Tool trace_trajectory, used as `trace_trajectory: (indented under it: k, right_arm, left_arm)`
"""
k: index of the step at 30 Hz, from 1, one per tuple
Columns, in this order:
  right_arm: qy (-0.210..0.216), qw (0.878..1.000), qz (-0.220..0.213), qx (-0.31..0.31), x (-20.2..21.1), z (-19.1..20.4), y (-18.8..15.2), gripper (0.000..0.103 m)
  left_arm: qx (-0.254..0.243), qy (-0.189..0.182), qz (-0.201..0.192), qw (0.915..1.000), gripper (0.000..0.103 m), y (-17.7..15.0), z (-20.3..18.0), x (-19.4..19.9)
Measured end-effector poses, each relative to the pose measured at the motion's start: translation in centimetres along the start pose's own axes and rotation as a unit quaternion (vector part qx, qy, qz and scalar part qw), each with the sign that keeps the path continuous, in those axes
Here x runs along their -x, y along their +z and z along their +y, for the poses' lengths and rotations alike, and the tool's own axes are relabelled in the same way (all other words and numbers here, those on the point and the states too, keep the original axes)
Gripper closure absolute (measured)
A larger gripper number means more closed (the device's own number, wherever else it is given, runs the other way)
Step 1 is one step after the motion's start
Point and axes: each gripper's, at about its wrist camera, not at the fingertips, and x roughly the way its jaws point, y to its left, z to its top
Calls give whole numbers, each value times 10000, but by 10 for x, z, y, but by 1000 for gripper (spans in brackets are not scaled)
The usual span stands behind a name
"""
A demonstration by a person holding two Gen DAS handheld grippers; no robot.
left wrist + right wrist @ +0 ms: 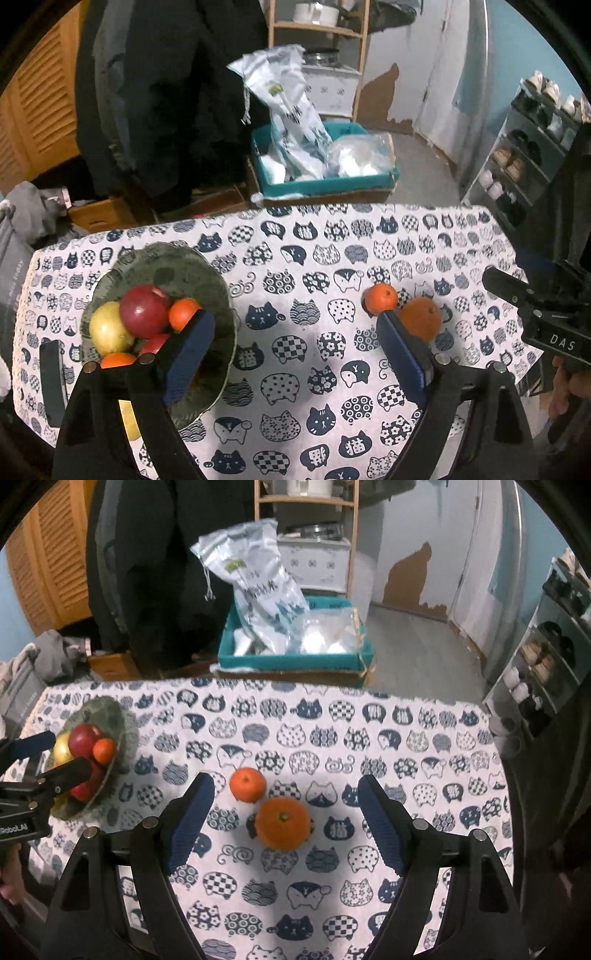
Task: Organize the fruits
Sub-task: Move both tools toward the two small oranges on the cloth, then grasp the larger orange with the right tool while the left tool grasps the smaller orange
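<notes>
A dark green bowl [207,280] at the table's left holds a red apple [144,311], a yellow fruit [108,328] and small oranges [183,313]; it also shows in the right wrist view [123,722]. Two oranges lie on the cat-print cloth: a small one [247,783] and a larger one [282,823], also seen in the left wrist view [380,297] [421,318]. My right gripper [286,812] is open and empty, its fingers either side of the larger orange, above it. My left gripper [295,343] is open and empty, its left finger over the bowl.
A teal box [288,661] with plastic bags stands behind the table's far edge. A shoe rack [535,664] is at the right. Dark coats hang at the back left. A yellow fruit [129,421] lies beside the bowl near the front edge.
</notes>
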Motion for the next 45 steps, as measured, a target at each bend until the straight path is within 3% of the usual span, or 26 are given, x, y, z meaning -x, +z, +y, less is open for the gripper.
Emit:
trace_trajectory:
  k: [21, 30, 32, 36, 45]
  right_arm:
    - [358, 9902, 1261, -478, -113, -19, -44, 24]
    - [480, 9879, 1418, -395, -140, -10, -49, 24]
    - [493, 9875, 1449, -388, -144, -10, -50, 36]
    - [540, 9881, 1392, -371, -143, -12, -50, 40]
    - [-26, 9922, 1080, -615, -129, -55, -40, 40]
  left_arm:
    - [-259, 175, 803, 9963, 12, -12, -20, -95]
    - [-183, 170, 957, 9951, 12, -15, -20, -114]
    - [-180, 130, 955, 9952, 12, -14, -21, -115]
    - [-185, 75, 967, 9951, 12, -12, -27, -120]
    - [-269, -242, 1004, 9943, 12, -2, -60, -136]
